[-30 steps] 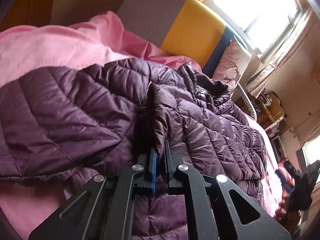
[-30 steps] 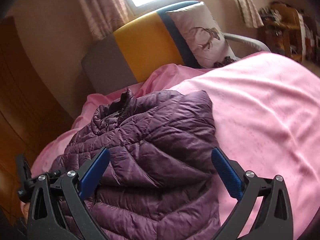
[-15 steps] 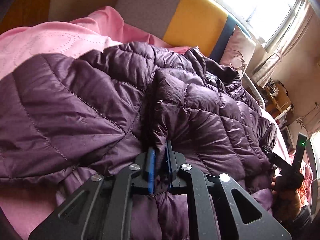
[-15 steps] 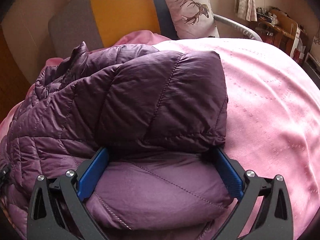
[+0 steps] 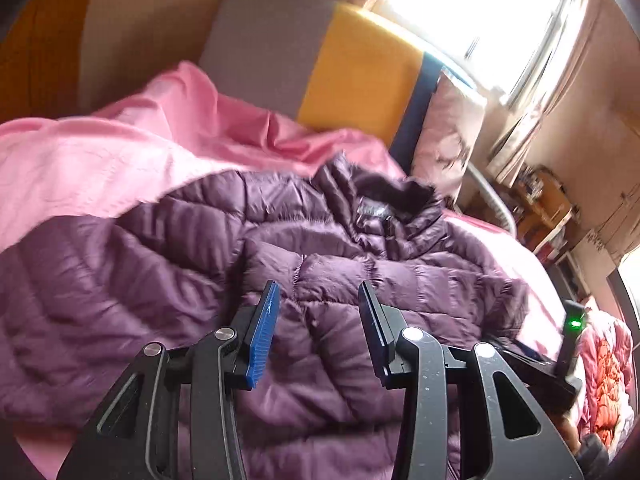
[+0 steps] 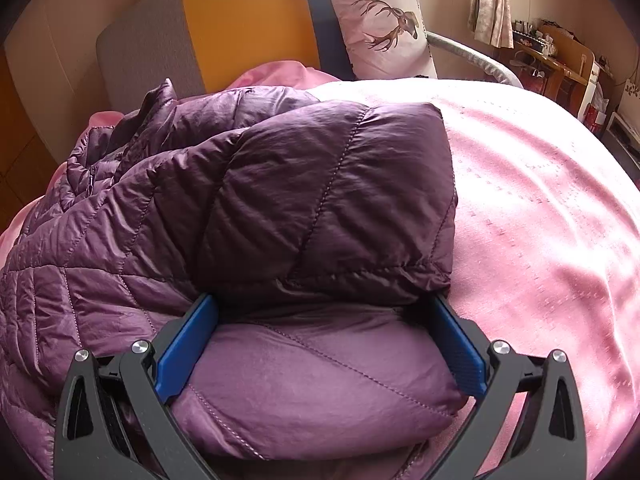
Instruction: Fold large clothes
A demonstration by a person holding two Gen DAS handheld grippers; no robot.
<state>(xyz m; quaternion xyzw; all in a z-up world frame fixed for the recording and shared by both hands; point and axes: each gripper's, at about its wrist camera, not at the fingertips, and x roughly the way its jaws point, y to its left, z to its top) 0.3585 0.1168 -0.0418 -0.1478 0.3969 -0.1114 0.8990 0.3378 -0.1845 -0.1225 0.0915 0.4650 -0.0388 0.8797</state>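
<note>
Jacket [image 5: 168,280] | left gripper [image 5: 316,320] just opening, empty | right gripper [image 6: 320,344] wide astride fold

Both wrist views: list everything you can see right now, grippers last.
jacket: one, purple quilted, lying on the bedspread, part folded.
bedspread: one, pink, covering the bed.
headboard: one, grey, yellow and blue, behind the jacket.
pillow: one, pale with deer print, against the headboard.
window: one, bright, with curtains.
shelves: wooden, cluttered, far right.
left gripper: black with blue pads, open above the jacket, jaws just opening.
right gripper: open, jacket edge between the pads.
</note>
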